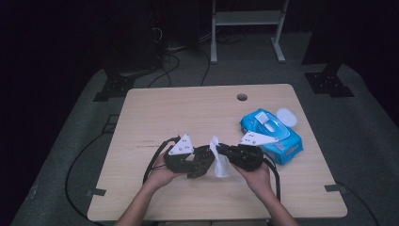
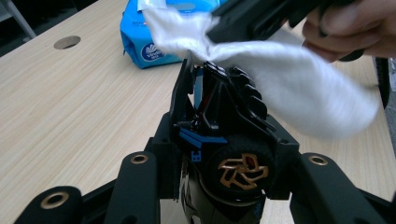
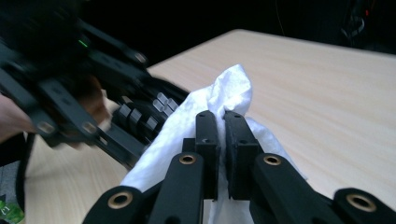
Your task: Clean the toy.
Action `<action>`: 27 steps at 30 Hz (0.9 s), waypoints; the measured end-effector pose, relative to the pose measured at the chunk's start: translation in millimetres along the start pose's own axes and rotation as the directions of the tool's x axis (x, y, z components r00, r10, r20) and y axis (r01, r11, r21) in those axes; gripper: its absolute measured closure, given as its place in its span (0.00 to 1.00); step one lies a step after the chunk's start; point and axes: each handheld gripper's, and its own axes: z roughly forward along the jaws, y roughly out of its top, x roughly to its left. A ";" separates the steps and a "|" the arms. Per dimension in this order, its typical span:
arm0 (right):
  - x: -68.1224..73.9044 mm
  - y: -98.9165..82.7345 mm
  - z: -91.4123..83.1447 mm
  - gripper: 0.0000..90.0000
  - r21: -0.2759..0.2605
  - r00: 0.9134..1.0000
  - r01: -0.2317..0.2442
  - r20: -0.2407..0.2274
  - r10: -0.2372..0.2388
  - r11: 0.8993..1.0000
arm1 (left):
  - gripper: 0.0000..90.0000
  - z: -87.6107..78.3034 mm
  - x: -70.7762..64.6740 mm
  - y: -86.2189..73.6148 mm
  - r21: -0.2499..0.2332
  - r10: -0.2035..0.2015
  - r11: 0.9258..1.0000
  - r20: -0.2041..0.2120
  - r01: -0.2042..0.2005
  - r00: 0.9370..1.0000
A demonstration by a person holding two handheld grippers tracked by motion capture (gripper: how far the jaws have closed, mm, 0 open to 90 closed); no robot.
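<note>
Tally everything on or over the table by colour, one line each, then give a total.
Black: 2, the left gripper and right gripper
White: 2, the wipe and the round lid
Blue: 1, the wipes pack
Total: 5

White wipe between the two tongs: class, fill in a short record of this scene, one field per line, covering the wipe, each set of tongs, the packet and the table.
Wipe: white wipe, held up off the table between both tongs
Left tongs: shut on the wipe
Right tongs: shut on the wipe
Packet: blue wipes packet, lid flipped open, lying by the table's right edge
Table: light wooden table with a round hole near its far edge
</note>
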 end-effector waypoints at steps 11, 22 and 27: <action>8.4 8.1 -1.9 0.94 -0.020 0.999 0.033 -0.012 -0.033 0.999 | 0.64 1.7 1.0 -0.2 -0.012 -0.010 1.000 0.004 0.010 1.000; 15.4 13.2 -5.0 0.94 -0.030 0.998 0.053 -0.022 -0.054 0.998 | 0.64 7.2 -1.6 2.7 -0.007 0.006 1.000 0.022 -0.006 1.000; 11.8 6.8 -3.6 0.94 -0.015 0.998 0.059 0.001 -0.059 0.998 | 0.64 6.5 -0.2 1.3 -0.013 -0.018 1.000 0.022 0.018 1.000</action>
